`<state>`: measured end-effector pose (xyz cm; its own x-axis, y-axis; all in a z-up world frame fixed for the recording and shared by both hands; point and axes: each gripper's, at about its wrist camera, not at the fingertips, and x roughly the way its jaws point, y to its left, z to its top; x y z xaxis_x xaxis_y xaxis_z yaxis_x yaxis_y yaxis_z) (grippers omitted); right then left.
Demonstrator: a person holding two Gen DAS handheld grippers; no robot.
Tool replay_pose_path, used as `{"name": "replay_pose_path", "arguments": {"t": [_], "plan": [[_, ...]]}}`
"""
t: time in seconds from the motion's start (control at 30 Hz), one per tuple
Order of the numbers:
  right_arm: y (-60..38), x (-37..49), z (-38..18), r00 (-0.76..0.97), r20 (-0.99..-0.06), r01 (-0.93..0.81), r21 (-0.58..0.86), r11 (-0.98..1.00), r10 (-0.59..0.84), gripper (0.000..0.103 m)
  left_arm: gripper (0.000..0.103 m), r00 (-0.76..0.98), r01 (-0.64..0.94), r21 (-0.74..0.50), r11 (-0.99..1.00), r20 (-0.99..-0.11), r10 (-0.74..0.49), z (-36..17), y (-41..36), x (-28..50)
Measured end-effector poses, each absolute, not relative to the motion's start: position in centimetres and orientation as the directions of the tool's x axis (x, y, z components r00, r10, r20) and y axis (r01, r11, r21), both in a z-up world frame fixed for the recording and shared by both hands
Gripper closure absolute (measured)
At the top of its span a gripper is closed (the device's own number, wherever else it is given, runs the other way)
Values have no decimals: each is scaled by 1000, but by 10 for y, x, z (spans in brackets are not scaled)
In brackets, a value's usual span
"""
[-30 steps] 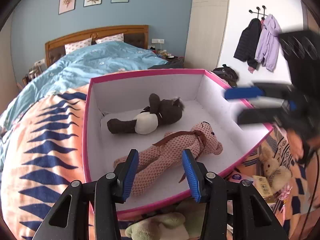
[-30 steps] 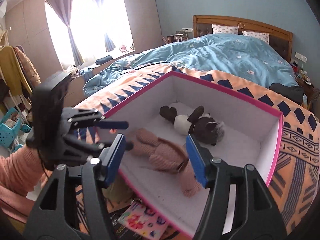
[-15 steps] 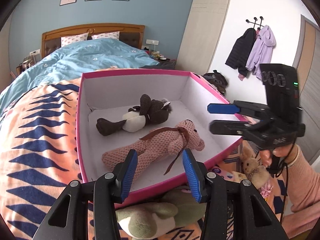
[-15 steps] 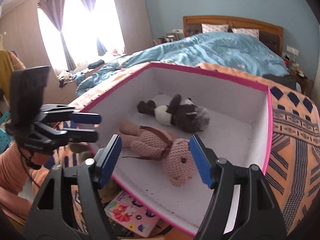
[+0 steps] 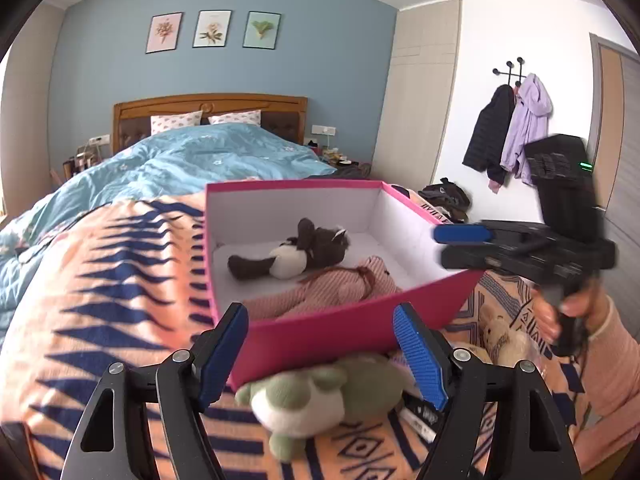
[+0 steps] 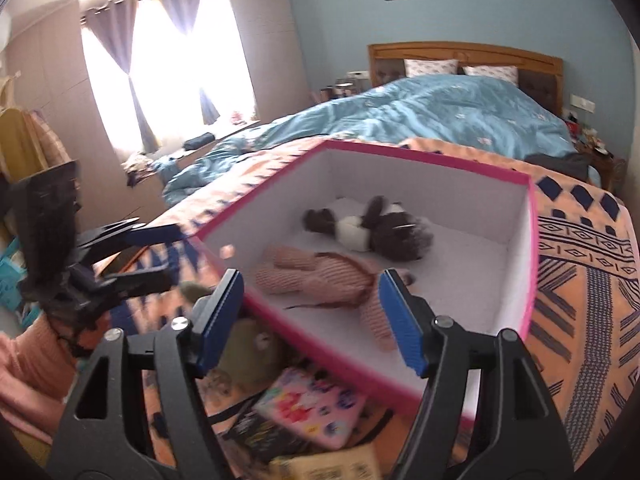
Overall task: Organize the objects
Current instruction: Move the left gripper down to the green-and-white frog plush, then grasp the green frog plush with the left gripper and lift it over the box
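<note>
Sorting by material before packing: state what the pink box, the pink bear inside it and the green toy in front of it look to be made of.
Pink box: likely cardboard, with thin stiff walls, matte pink outside, white inside. Pink bear: soft knitted or ribbed fabric, going by its fine striped texture. Green toy: plush, fuzzy and matte with a cream patch; motion blur hides finer detail.

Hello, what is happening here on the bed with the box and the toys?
A person is tidying soft toys into a pink box on the patterned blanket. A pink knitted bear and a dark brown plush already lie inside. The left tool has just opened its jaws and holds nothing; a green plush lies just beyond it, outside the box. The right tool is open and empty too, near the box's front wall.
</note>
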<state>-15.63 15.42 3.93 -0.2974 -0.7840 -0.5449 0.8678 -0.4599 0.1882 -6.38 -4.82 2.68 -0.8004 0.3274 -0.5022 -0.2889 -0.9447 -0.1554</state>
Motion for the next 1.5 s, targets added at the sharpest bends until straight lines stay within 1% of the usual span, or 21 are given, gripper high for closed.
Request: {"name": "replay_pose_path", "arguments": {"t": [0.07,0.13,0.2,0.33,0.5,0.7,0.77,0.8,0.83,1.07,1.23,1.37,1.5], "plan": [[152,-134,36,-248,-545,887,204,-414,-801,32,26,-794,-271,-176,-946,-515,324,19,-55,-61],[143,-118,23,-191,-570,892,239,-384,-799,32,26,-779,-252,-197,-947,-540,320,7,-60,-60],[131,-108,7,-164,-605,895,242,-375,-780,32,26,-762,-239,-213,-947,-564,319,-4,-63,-62],[108,-105,-24,-148,-669,869,264,-419,-728,32,26,-731,-221,-233,-947,-603,319,-23,-66,-63],[94,-106,-33,-153,-683,862,262,-434,-714,32,26,-708,-225,-232,-946,-629,322,-34,-65,-63],[85,-118,-42,-182,-699,840,256,-479,-692,31,27,-678,-229,-273,-934,-644,355,-43,-66,-65],[83,-120,-48,-176,-708,833,262,-486,-684,35,32,-672,-240,-283,-929,-642,369,-44,-65,-65],[83,-121,-50,-176,-710,833,261,-487,-681,40,36,-666,-251,-290,-923,-640,383,-44,-63,-64],[83,-121,-50,-195,-710,834,244,-496,-676,45,36,-668,-253,-286,-924,-640,381,-43,-61,-63],[97,-120,-43,-187,-681,834,271,-480,-708,46,36,-683,-267,-297,-917,-613,397,-33,-57,-50],[107,-111,-29,-200,-659,849,252,-464,-725,46,36,-706,-284,-291,-914,-581,405,-18,-52,-36],[119,-103,-14,-217,-635,861,232,-451,-741,46,36,-729,-315,-287,-904,-537,425,-2,-46,-24],[133,-93,0,-236,-607,871,214,-442,-759,47,36,-742,-328,-274,-904,-518,426,12,-41,-19]]}}
